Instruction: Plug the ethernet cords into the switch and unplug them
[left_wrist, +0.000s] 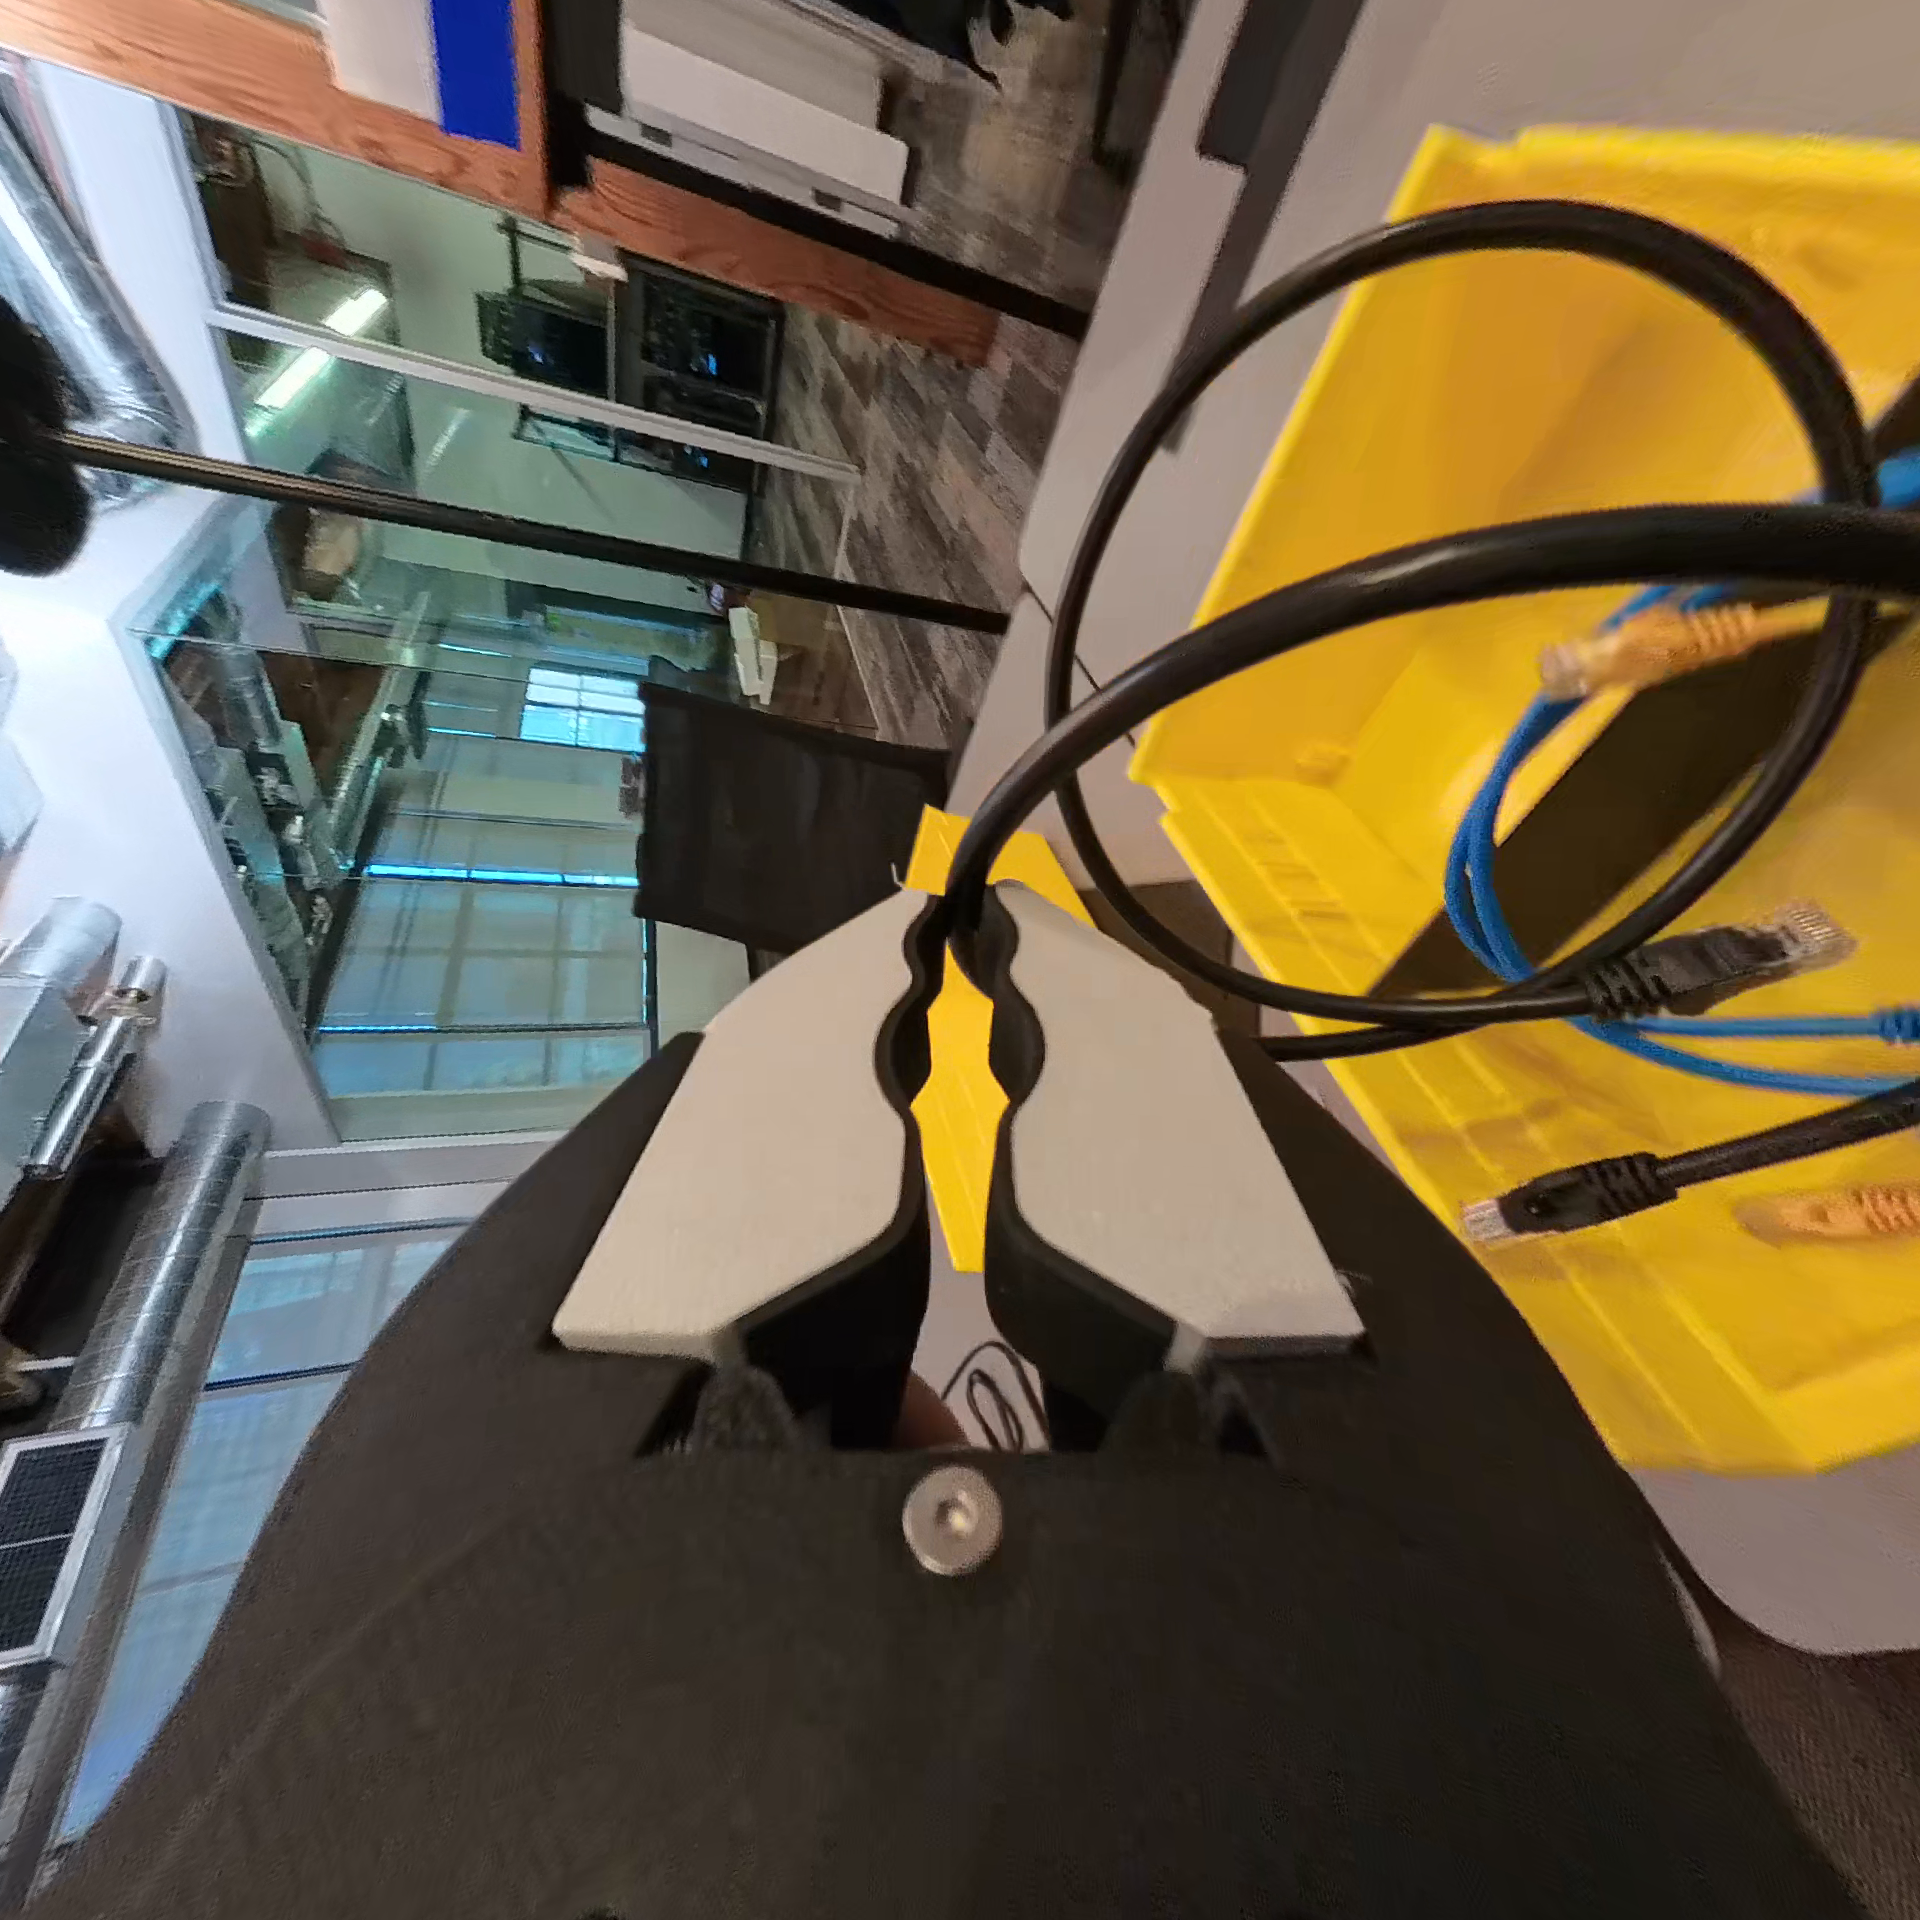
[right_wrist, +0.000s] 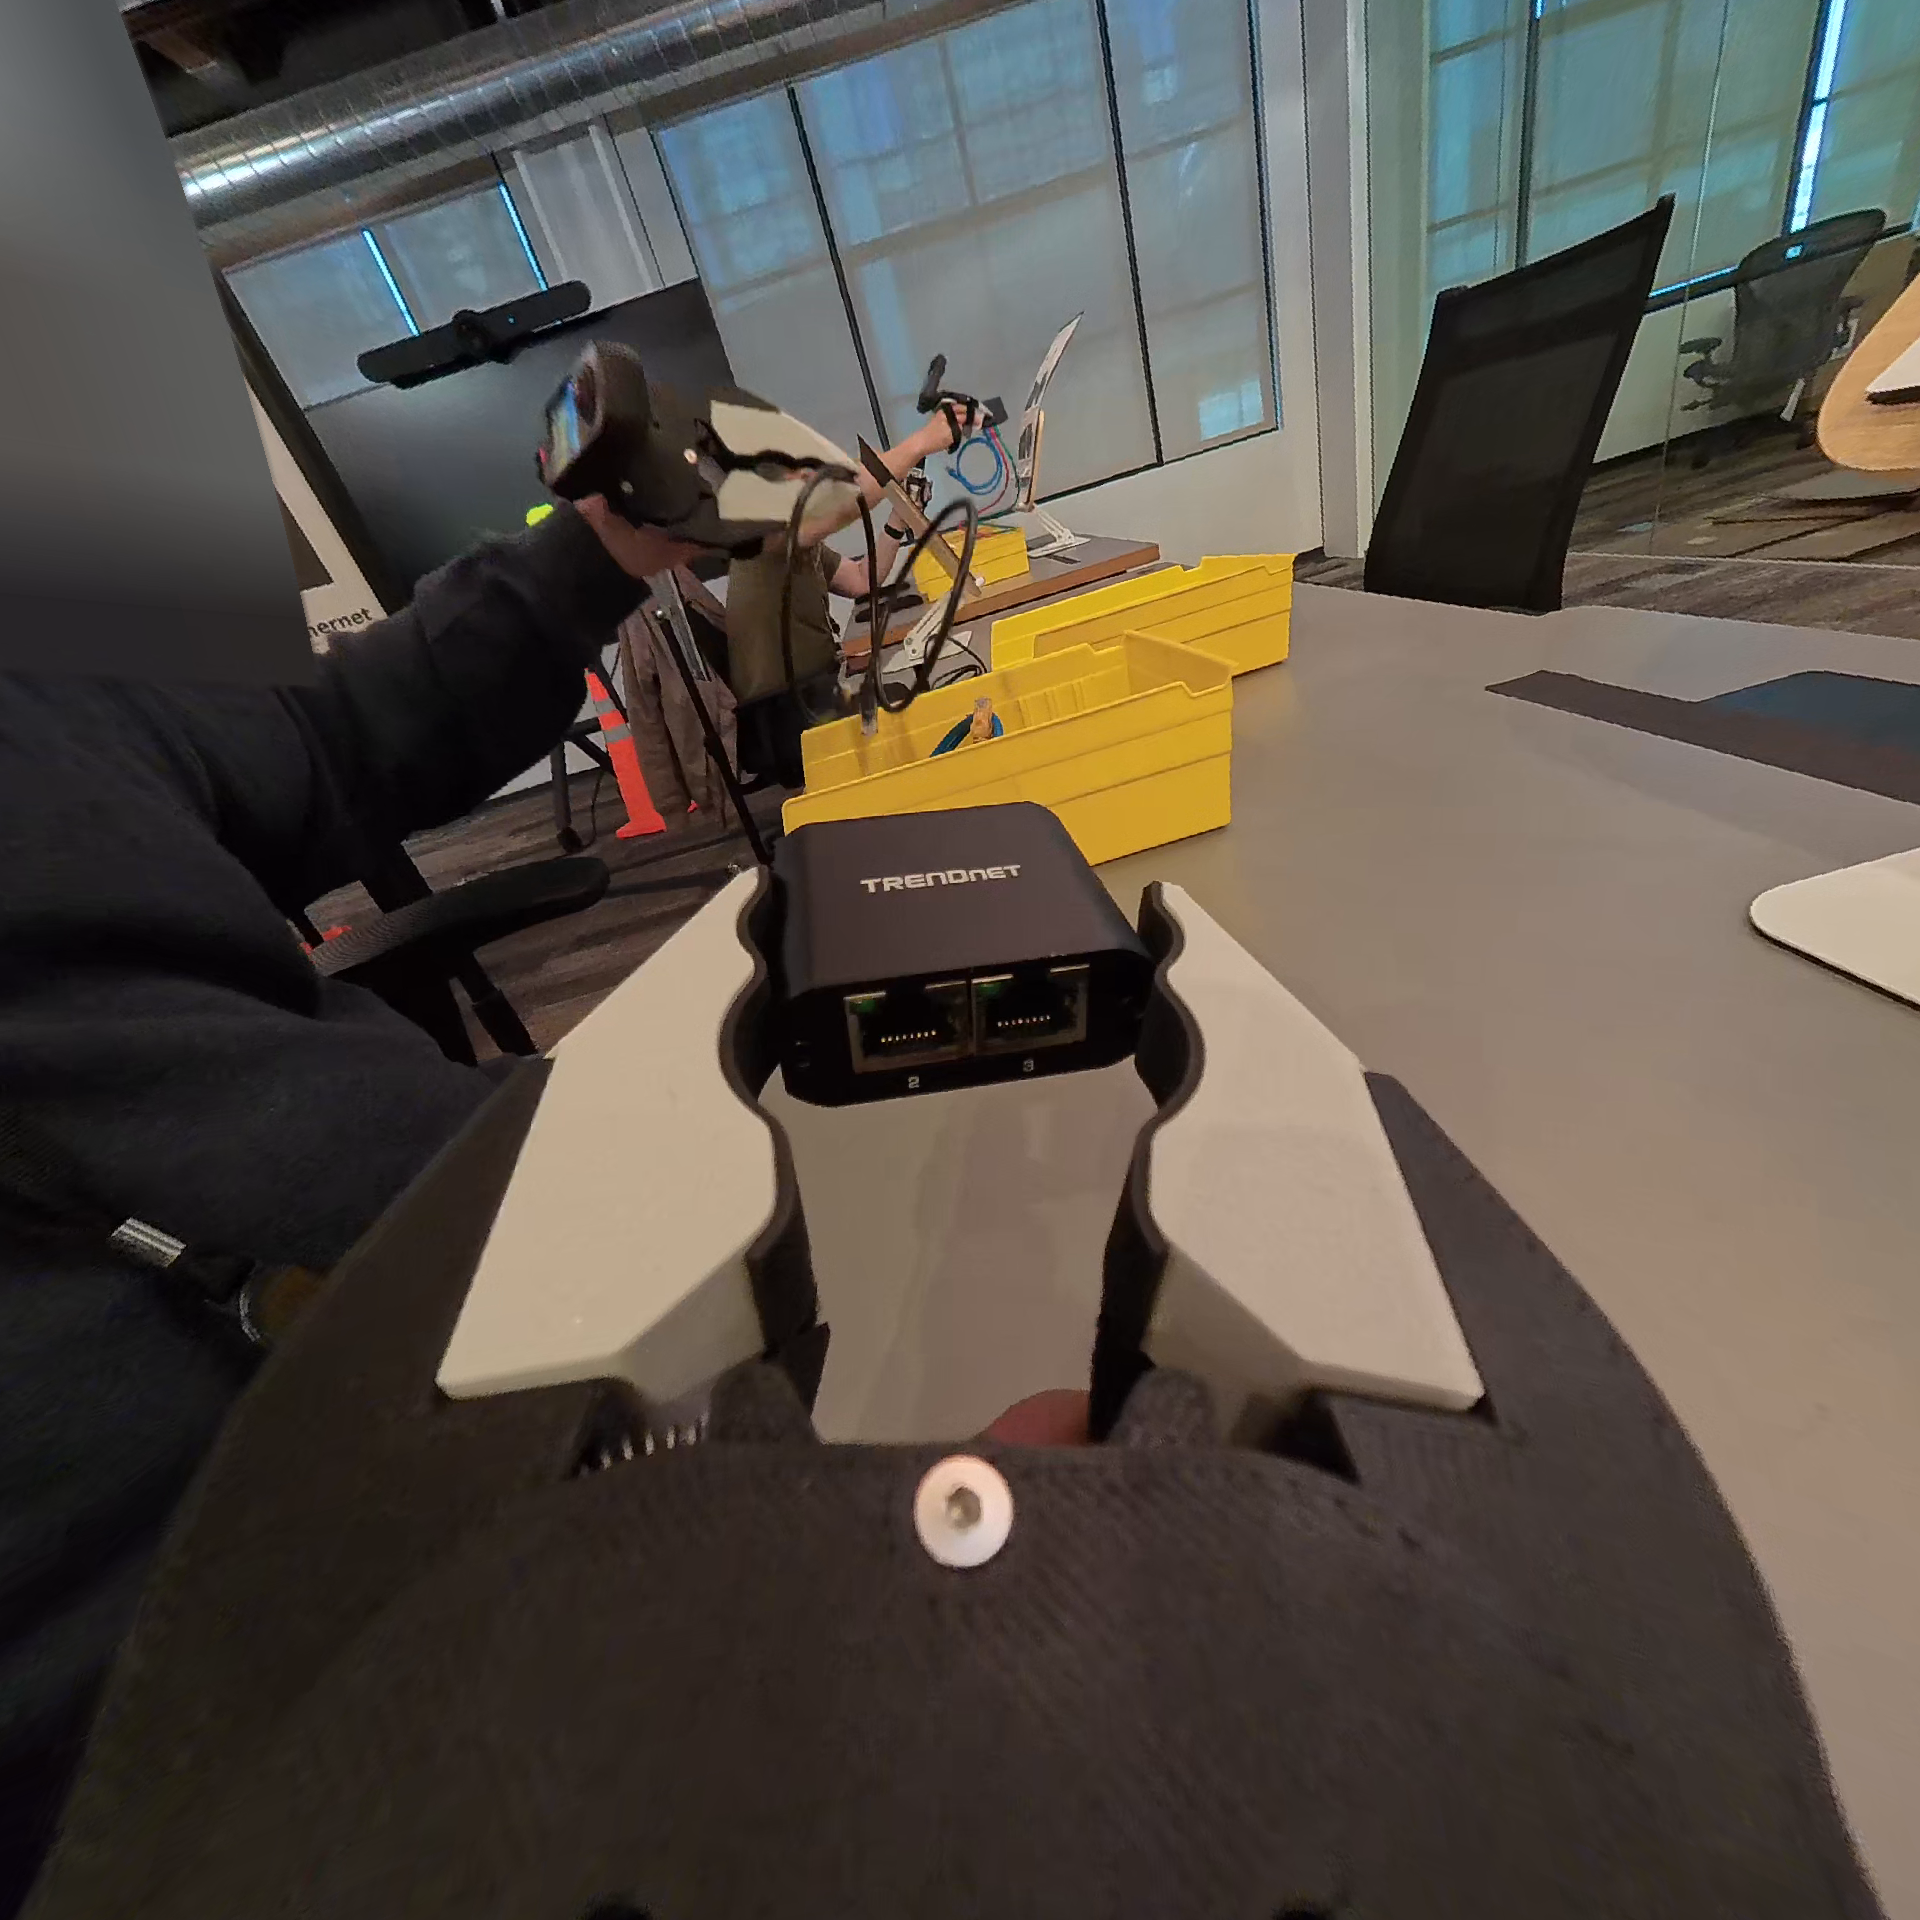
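My left gripper (left_wrist: 961, 920) is shut on a black ethernet cord (left_wrist: 1299, 613) pinched at its fingertips; the cord hangs in a loop and ends in a plug (left_wrist: 1725, 956). In the right wrist view the left gripper (right_wrist: 774, 483) is raised above a yellow bin (right_wrist: 1101, 758), with the cord (right_wrist: 883, 613) dangling over it. The bin (left_wrist: 1455, 436) holds blue cords (left_wrist: 1496, 831), orange cords (left_wrist: 1662, 644) and another black cord (left_wrist: 1579, 1200). My right gripper (right_wrist: 956, 904) is shut on a black switch (right_wrist: 935, 904), its two empty ports (right_wrist: 966, 1023) facing the camera.
The grey table (right_wrist: 1455, 935) carries a second yellow bin (right_wrist: 1153, 613) behind the first and a white flat object (right_wrist: 1849, 935) at the right edge. A black chair (right_wrist: 1507, 436) stands beyond the table. Another person (right_wrist: 790, 613) works at a far desk.
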